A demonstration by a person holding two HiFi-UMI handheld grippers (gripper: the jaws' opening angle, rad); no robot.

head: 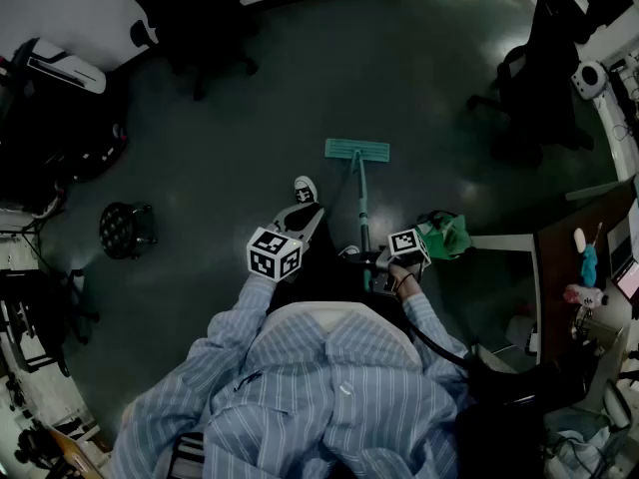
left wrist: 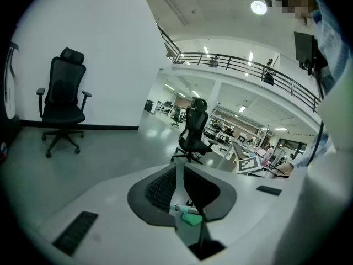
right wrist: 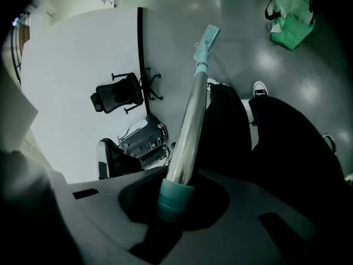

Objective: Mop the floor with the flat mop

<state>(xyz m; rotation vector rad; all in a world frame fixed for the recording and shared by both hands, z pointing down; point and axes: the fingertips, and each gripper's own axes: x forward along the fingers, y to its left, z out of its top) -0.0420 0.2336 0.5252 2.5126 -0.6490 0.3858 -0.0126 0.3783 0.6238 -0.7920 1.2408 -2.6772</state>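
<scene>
— What is the biggest thing in view?

— The floor (head: 399, 78), dark and glossy, spreading out beyond both pairs of jaws. After that comes an office chair (left wrist: 63, 101) against the white wall, well ahead of the left gripper (left wrist: 180, 170) and off to the left of its jaws.

— And the flat mop (head: 360, 198)?

— Its handle (right wrist: 187, 131) runs straight out from between the jaws of the right gripper (right wrist: 176, 195), which are closed on it at the teal collar. The teal mop head (right wrist: 208, 36) is at the far end, flat on the floor, well beyond the jaw tips (in the head view it lies directly ahead of the person).

— Is anything lying near it?

— A green bag (right wrist: 289, 15) sits on the floor, off to the right of the right jaws' line and clear of the mop head.

— What about the left gripper?

— Its jaws stand a narrow slit apart and grip nothing. A short piece of the handle shows through that slit, but it is apart from them. From above, these jaws sit to the left of the handle without touching it.

— And the smallest thing?

— A white-toed shoe (head: 305, 189), which shows just past the left jaw tips in the head view.
</scene>
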